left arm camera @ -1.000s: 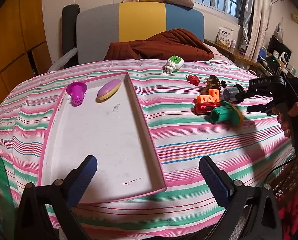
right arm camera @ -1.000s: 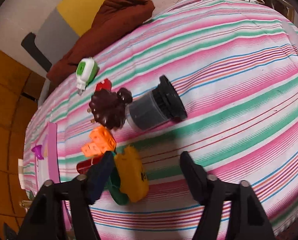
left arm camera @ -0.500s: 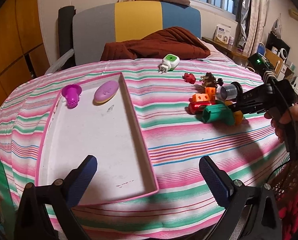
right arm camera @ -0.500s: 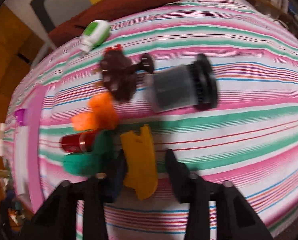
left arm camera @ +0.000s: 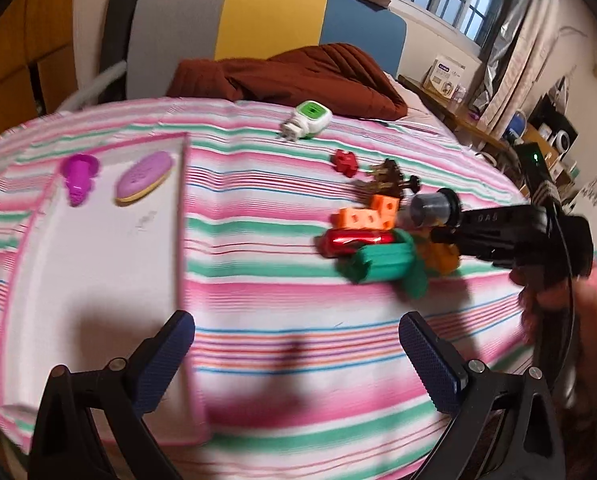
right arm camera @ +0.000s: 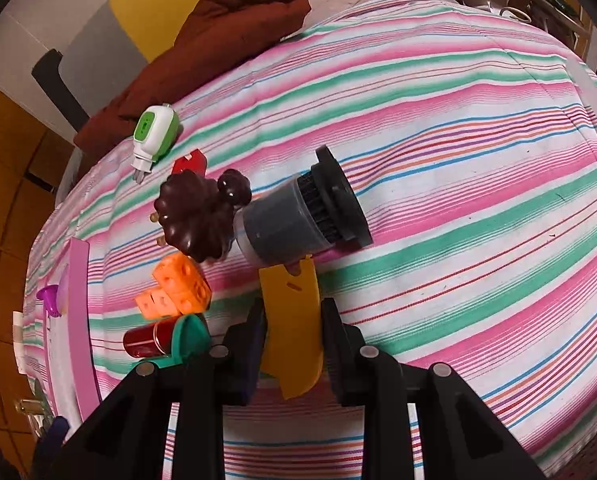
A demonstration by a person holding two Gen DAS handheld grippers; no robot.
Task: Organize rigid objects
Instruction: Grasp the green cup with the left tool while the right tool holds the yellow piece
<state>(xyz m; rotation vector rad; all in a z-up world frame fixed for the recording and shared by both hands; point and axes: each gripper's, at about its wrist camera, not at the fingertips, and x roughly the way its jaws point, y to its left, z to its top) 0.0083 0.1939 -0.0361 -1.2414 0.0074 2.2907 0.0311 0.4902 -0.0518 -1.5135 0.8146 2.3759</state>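
Yellow plastic piece (right arm camera: 294, 316) sits right between the right gripper (right arm camera: 292, 320) fingers, and the pads are clamped on its two flat sides. Its long axis runs straight along the fingers, one end poking out toward the grey cylinder with the black cap (right arm camera: 298, 220), the other tucked back between the jaws. So the grip is across the narrow width, which looks like the sound way to hold it.

From the left wrist view, the right gripper (left arm camera: 438, 240) reaches in from the right edge of the striped cloth (left arm camera: 278, 280), a hand (left arm camera: 554, 292) wrapped round its handle. The yellow piece (left arm camera: 444, 258) shows only as an orange-yellow patch behind the green piece (left arm camera: 386, 266), blurred.

Crowded neighbourhood here: the green piece lies just to the left of the jaws, the red cylinder (right arm camera: 148, 338) beside it, the orange blocks (right arm camera: 178, 290) a little further up, the dark brown plug (right arm camera: 196, 218) against the grey cylinder.

Now the tray (left arm camera: 182, 220): it lies well apart, off to the left of the pile, already holding a purple funnel-shaped piece (left arm camera: 79, 176) and a lilac oval (left arm camera: 144, 176).

Left gripper (left arm camera: 296, 364) hovers near the tray's front corner, jaws wide apart, nothing between them. It is nearer the tray, but the right one has the piece. My read: lift clear first, then carry leftward over the pile to the tray.
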